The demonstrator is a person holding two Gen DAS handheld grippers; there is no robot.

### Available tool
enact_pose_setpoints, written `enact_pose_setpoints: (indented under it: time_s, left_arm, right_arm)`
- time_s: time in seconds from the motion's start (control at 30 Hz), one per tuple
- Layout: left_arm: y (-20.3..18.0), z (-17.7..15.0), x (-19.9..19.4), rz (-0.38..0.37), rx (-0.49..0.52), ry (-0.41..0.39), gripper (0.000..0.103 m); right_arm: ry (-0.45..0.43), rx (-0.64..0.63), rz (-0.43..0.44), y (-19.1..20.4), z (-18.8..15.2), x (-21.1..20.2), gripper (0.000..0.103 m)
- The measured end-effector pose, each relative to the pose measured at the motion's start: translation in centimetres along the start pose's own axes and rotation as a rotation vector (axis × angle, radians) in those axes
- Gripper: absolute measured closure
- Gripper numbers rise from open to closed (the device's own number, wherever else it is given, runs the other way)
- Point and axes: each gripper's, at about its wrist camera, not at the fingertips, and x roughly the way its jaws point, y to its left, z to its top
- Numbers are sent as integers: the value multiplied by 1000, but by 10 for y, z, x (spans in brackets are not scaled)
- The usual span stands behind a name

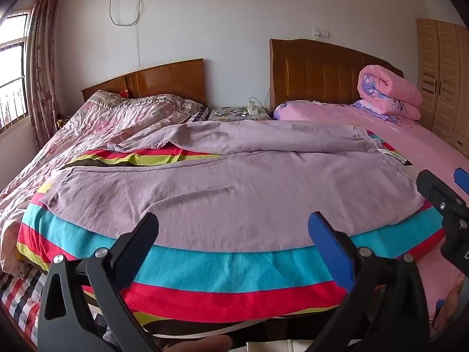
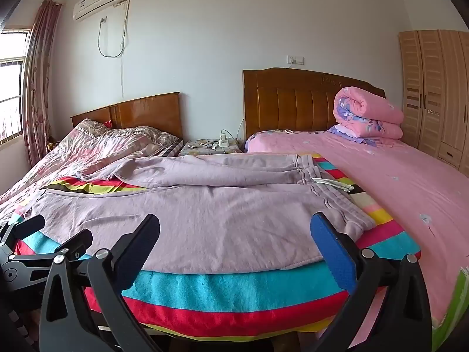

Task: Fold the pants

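Lilac sweatpants (image 1: 228, 182) lie spread flat on a striped blanket (image 1: 222, 267), waistband and white drawstring (image 2: 331, 183) to the right, legs running left. The far leg is rumpled. My left gripper (image 1: 234, 228) is open and empty, hovering just short of the near leg's front edge. My right gripper (image 2: 234, 231) is open and empty, near the pants' front edge by the waist end (image 2: 346, 220). The right gripper also shows at the right edge of the left wrist view (image 1: 439, 187); the left gripper shows at the left edge of the right wrist view (image 2: 52, 234).
A pink-sheeted bed (image 2: 410, 193) with a rolled pink quilt (image 2: 366, 114) is to the right. A bed with a floral duvet (image 1: 102, 123) is to the left. A nightstand (image 1: 240, 113) with chargers stands between the headboards. A wardrobe (image 2: 433, 94) is at far right.
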Motion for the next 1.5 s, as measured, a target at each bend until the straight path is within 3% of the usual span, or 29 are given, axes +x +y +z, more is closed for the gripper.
enact_pose_setpoints:
  time_s: [0.27, 1.5]
  left_arm:
    - [-7, -14, -5, 10, 10, -3, 1]
    - [4, -10, 5, -12, -28, 39, 1]
  right_arm:
    - [9, 9, 5, 0, -2, 2, 4]
    - [39, 6, 14, 2, -12, 12, 4]
